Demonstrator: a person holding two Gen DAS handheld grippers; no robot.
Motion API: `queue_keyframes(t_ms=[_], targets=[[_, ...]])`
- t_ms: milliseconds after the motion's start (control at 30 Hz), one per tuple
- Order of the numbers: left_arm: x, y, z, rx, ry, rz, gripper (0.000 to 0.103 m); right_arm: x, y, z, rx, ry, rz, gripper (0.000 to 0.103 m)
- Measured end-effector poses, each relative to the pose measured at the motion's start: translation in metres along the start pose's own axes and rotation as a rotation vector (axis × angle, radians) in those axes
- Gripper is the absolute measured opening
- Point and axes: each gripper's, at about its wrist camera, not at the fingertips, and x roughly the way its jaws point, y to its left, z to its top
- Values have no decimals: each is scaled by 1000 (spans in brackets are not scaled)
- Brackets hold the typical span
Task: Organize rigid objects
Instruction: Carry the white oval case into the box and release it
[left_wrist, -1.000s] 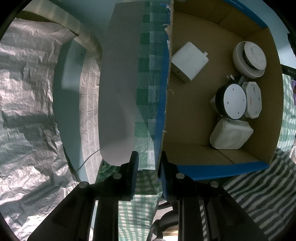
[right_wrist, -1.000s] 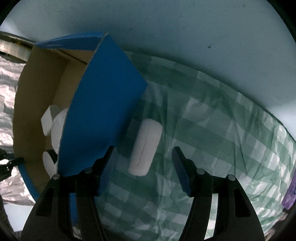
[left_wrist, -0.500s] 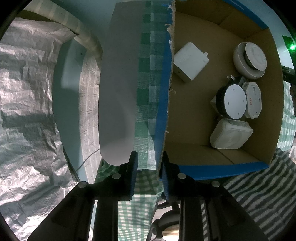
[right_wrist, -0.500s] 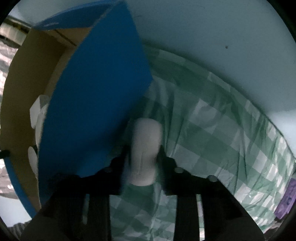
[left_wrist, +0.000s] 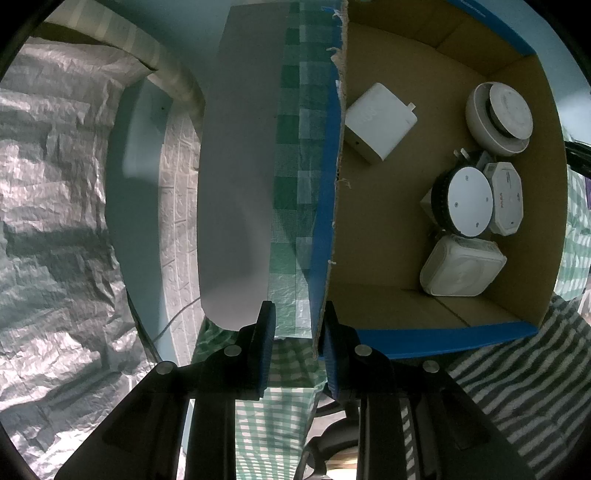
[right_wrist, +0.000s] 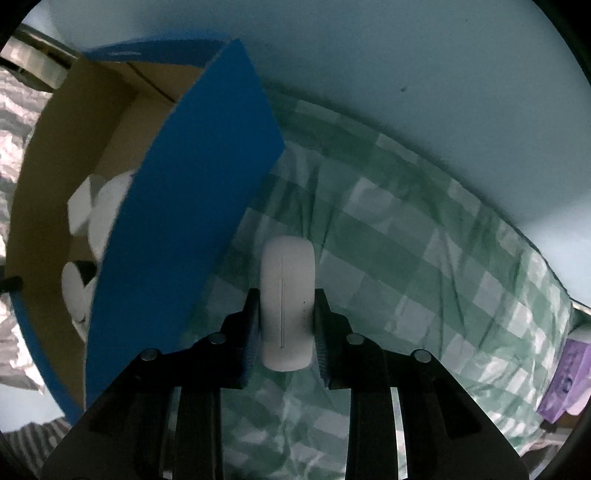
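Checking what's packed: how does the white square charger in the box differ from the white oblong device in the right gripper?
The square charger is flat and boxy with a side nub; the oblong device is elongated, round-ended, with a central line. The charger lies loose in the cardboard box; the device is clamped by the right gripper outside it. Both are white.

The left wrist camera sits just behind the left claw (left_wrist: 297, 325) and looks steeply down along its fingers, close over the near wall of the blue cardboard box (left_wrist: 424, 336), so the brown interior fills the right half of the view. The right wrist camera sits just behind the right claw (right_wrist: 286, 317), facing forward and low across the green checked cloth (right_wrist: 424, 258) toward a pale wall. Both views share the box (right_wrist: 192, 221), which the right camera sees from outside, close at its left.
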Motion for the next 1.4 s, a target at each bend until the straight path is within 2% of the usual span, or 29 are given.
queue_keyframes(t_ms=[67,433,800,1133,1400], targets=[[0,0,0,0,0,0,25,-8,11,-2,-2,-6,6,25],[1,-1,3,11,1,10,25,-65,15,-7,-46,-62,35,25],[1,-1,2,12,-2,10,25,-105,53,3,-129,-110,52,25],[-2,-2,4,15,-6,12,25,-101,94,11,-213,-105,53,25],[-2,-3,4,16,-7,12,25,-72,122,13,-263,-50,35,25]])
